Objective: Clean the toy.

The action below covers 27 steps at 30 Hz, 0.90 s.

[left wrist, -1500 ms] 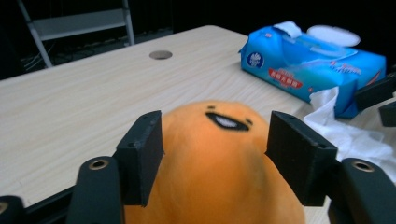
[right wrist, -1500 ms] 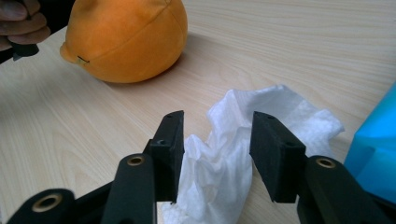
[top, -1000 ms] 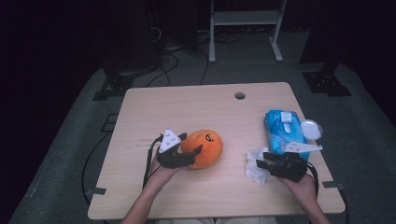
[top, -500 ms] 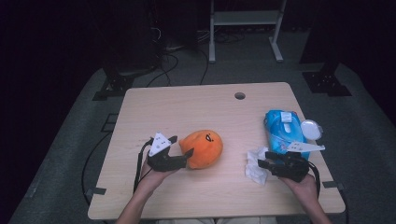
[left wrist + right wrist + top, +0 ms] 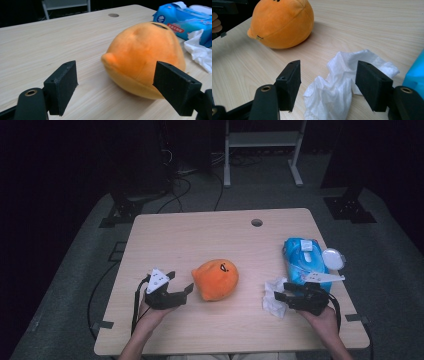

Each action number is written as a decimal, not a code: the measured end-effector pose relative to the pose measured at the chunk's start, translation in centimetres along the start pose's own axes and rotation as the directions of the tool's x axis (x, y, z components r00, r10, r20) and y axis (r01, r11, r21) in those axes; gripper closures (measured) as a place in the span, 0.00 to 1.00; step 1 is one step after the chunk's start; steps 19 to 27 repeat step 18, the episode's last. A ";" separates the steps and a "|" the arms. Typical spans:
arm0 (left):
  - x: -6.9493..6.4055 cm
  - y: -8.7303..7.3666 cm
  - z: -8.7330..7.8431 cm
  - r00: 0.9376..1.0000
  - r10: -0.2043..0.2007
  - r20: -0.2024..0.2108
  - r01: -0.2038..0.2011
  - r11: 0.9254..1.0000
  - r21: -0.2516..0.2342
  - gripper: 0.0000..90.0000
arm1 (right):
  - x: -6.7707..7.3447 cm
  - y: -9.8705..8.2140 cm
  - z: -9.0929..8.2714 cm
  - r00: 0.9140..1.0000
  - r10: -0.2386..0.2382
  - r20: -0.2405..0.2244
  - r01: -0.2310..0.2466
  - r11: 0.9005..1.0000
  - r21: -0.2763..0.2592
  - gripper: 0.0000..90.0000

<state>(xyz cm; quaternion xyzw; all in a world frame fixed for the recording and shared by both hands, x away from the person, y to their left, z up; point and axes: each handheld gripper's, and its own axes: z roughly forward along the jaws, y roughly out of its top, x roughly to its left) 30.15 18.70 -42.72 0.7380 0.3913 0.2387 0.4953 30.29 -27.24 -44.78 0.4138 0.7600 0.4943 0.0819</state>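
An orange plush ball with a small face (image 5: 216, 279) lies on the wooden table (image 5: 200, 240). My left gripper (image 5: 182, 281) is just left of it, apart from it. Its jaws have just been opening and stand open with nothing between them. In the left gripper view the plush (image 5: 145, 55) sits beyond the open left gripper (image 5: 115, 82). My right gripper (image 5: 281, 291) is at the table's right front. Its jaws have also just been opening. A crumpled white tissue (image 5: 337, 75) lies on the table between the jaws of the open right gripper (image 5: 325, 85).
A blue pack of wet wipes (image 5: 302, 260) lies behind the right gripper, with a white round lid (image 5: 333, 258) beside it. A cable hole (image 5: 257, 222) is at the table's far side. Dark floor, cables and a metal stand (image 5: 262, 140) lie beyond the table.
The left gripper has let go of the plush and drawn back to the left. The plush stays on the table. The right gripper's jaws have spread over the tissue; that hand kept still.
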 end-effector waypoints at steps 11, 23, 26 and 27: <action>0.9 -1.8 0.0 0.997 0.012 -0.078 -0.009 0.999 0.036 0.20 | 0.0 -0.1 0.2 1.000 -0.002 0.005 0.002 1.000 0.000 0.40; 0.7 -2.1 -0.4 0.996 0.018 -0.088 -0.014 0.999 0.048 0.19 | 0.3 -0.1 0.3 1.000 -0.014 0.000 0.014 1.000 -0.005 0.40; 0.7 -2.1 -0.4 0.996 0.018 -0.088 -0.014 0.999 0.048 0.19 | 0.3 -0.1 0.3 1.000 -0.014 0.000 0.014 1.000 -0.005 0.40; 0.7 -2.1 -0.4 0.996 0.018 -0.088 -0.014 0.999 0.048 0.19 | 0.3 -0.1 0.3 1.000 -0.014 0.000 0.014 1.000 -0.005 0.40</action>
